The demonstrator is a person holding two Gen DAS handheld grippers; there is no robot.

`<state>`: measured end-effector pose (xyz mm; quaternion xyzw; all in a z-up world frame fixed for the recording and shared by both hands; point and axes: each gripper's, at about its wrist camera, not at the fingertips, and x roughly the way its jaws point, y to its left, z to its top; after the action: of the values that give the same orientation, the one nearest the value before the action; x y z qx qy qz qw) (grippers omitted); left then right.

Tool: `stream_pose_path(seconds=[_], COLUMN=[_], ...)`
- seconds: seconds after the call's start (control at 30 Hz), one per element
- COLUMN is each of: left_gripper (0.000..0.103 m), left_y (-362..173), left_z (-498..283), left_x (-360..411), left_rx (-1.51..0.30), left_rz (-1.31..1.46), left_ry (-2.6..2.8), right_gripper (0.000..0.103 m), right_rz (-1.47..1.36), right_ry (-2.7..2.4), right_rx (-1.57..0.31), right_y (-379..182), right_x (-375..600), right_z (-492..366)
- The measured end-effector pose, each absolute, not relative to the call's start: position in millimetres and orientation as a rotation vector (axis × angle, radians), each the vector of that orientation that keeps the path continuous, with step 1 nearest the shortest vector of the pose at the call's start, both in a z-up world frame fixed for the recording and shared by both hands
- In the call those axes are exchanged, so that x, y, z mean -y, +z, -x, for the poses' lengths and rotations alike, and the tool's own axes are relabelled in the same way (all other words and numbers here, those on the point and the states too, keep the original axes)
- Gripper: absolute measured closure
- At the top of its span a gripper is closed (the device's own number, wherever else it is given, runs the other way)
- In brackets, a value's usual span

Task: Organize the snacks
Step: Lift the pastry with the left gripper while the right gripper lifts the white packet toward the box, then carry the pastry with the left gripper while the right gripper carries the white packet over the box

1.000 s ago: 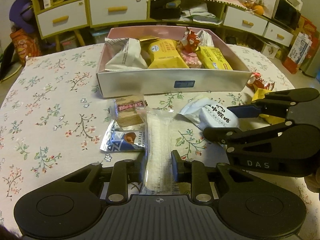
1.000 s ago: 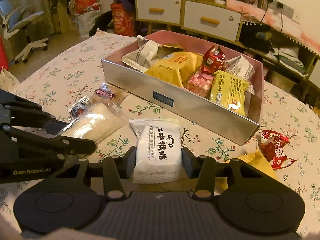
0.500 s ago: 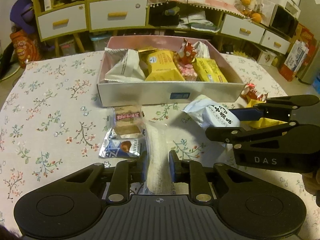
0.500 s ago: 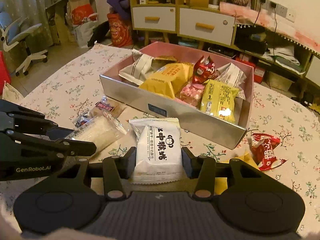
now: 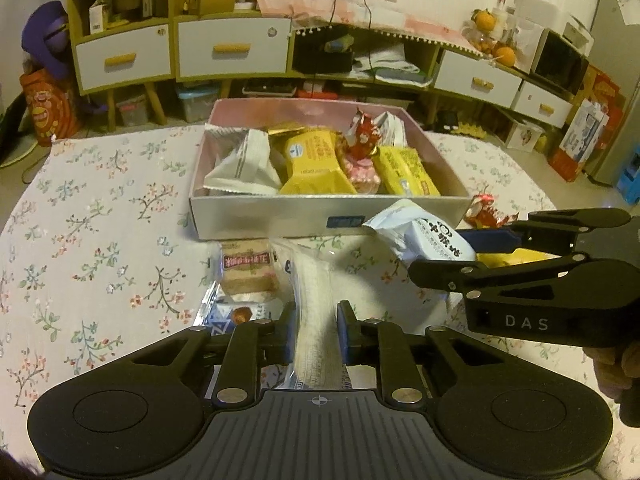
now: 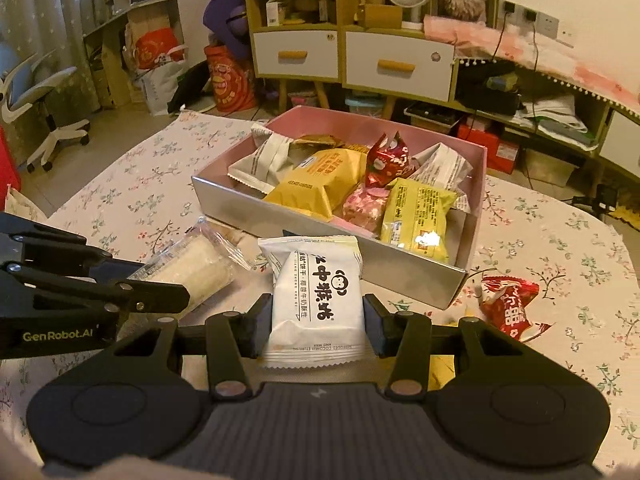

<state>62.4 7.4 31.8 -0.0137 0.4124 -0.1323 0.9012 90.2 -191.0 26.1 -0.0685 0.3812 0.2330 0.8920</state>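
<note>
The floral-clothed table [image 5: 100, 216] carries the pink box [image 5: 320, 216], already partly filled with snacks. This looks like the carry step. The right gripper [image 6: 318, 320] clamps a white biscuit pack [image 6: 318, 300], raised just before the box's near wall; the left gripper [image 5: 318, 330] pinches a clear-wrapped rice cracker [image 5: 316, 300] — both next need lifting over that wall and releasing inside.

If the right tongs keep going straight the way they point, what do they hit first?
Probably the near silver wall of the snack box, met first by the white packet the right tongs hold; depth is hard to judge.
</note>
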Motion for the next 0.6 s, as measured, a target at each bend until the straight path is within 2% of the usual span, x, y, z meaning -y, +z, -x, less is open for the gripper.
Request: stream_pose_path(seconds=[0.6], left_gripper=[0.086], left_y=[61.6], left_z=[-95.0], left_x=[-15.8], left_rx=[-0.762], left_rz=[0.085], left_ry=[-0.215], right_gripper=[0.059], right_rz=[-0.008], right_ry=[0.361], right_rx=[-0.745], right_y=[36.3], right_x=[206.9], right_z=[-112.7])
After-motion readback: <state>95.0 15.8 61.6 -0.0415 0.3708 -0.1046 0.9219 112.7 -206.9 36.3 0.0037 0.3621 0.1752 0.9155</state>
